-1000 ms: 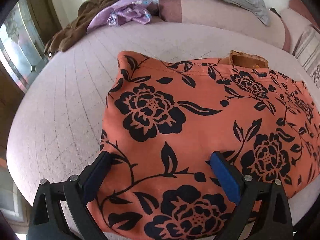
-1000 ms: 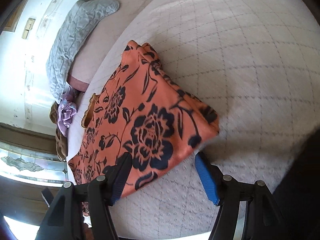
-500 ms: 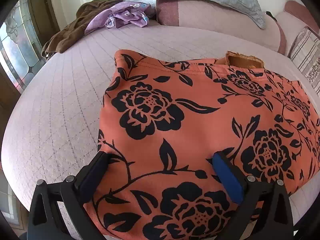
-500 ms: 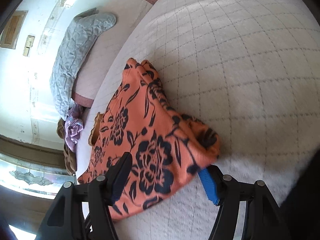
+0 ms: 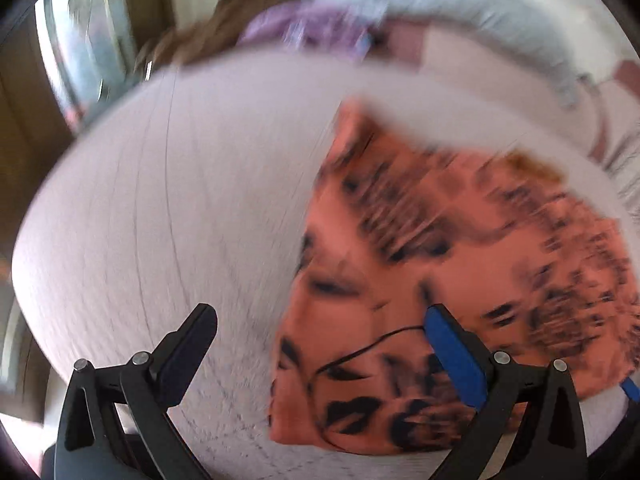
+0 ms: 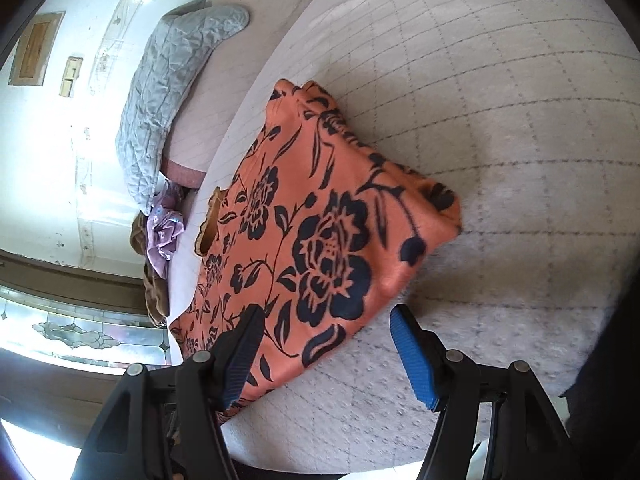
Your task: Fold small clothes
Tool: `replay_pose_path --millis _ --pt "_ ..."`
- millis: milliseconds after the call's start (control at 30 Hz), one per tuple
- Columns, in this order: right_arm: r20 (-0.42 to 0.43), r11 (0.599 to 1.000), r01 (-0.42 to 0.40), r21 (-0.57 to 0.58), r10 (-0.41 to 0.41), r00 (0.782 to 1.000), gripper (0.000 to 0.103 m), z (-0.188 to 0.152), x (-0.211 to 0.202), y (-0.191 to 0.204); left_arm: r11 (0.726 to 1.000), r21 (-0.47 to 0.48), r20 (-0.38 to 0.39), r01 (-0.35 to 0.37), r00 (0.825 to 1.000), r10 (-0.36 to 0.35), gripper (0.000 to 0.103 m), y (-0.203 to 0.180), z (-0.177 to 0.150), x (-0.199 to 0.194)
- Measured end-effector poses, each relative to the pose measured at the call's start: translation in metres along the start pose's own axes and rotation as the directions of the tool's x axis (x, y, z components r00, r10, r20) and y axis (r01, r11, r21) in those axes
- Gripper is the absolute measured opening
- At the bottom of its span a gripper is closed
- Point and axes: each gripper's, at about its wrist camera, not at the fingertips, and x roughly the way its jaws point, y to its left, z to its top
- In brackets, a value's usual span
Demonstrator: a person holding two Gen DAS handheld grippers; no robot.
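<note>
Item one, my left gripper (image 5: 320, 336): jaws spread wide, nothing between the pads. The dark left finger (image 5: 188, 352) sits over bare quilt; the blue right finger (image 5: 456, 356) overlaps the near left part of the garment. Whether that pad touches the cloth I cannot tell, as this view is smeared with blur.

Item two, my right gripper (image 6: 326, 344): jaws likewise apart, clamped on nothing. Its left finger (image 6: 240, 356) lies over the near edge of the garment, and its blue right finger (image 6: 416, 360) is over quilt, just beside the garment's near right corner. That corner falls in the gap between the two fingers.

Item three, garment (image 6: 312, 240): orange with black flowers and leaves, lying folded and mostly flat on the quilt (image 6: 500, 140). In the right view it runs from near the fingers back toward the far left, with a mustard lining (image 6: 208, 224) showing at an opening on its left edge. In the left view the garment (image 5: 460, 280) fills the right half.

Item four, quilt: pale, stitched in diamonds, covering the whole bed.

Item five, far end: grey pillow (image 6: 172, 92) on a pink-edged cushion (image 6: 240, 92), then a purple cloth (image 6: 162, 236) and a brown cloth (image 6: 154, 292) heaped at the far left edge.

Item six, stained-glass window (image 6: 76, 332) beyond the bed.
</note>
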Motion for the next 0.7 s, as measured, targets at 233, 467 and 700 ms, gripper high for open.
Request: replay_pose_path --millis 233,467,700 --pt "0.038 1.000 -0.003 0.002 0.003 0.999 0.066 0.002 0.004 -0.001 0.999 0.035 0.065 -0.033 0.997 0.031 0.103 -0.010 -0.001 -0.007" --pt "0.086 0.997 -0.031 0.068 0.026 0.996 0.066 0.016 -0.004 -0.021 0.998 -0.012 0.131 -0.054 0.990 0.055 0.103 -0.005 0.006 -0.016" --pt "0.132 0.998 0.021 0.063 -0.029 0.991 0.027 0.044 0.014 -0.012 0.992 -0.114 0.157 -0.047 0.986 0.064 0.103 0.029 0.029 -0.014"
